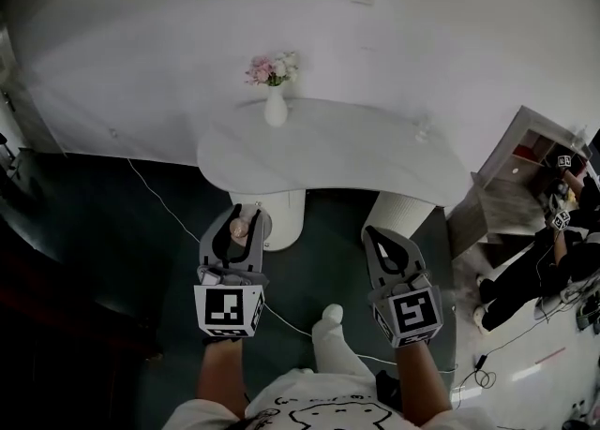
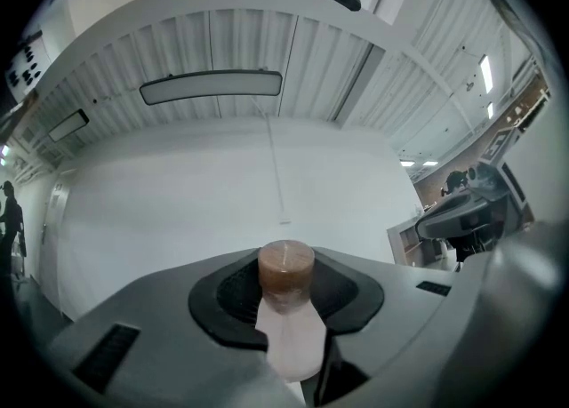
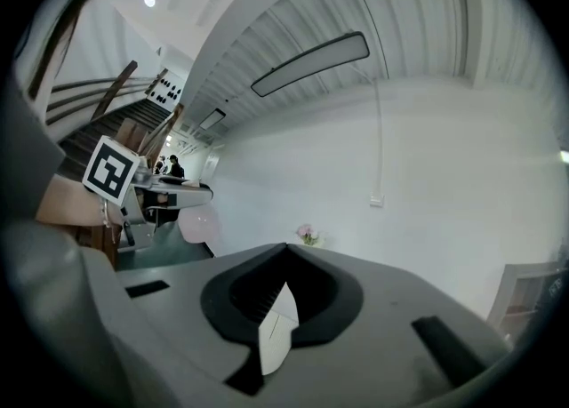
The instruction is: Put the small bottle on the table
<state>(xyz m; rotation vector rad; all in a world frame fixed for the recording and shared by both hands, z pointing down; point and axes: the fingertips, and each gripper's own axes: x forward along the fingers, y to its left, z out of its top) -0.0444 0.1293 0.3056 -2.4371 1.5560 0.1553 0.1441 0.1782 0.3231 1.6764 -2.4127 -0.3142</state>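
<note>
Head view, left tongs (image 1: 246,215) clamped on small bottle (image 1: 240,229), right tongs (image 1: 368,230) together, table (image 1: 356,152) beyond.

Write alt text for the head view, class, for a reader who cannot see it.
The left gripper holds a small bottle between its jaws, short of a white table bearing a vase of flowers. The right gripper is shut and empty.
</note>
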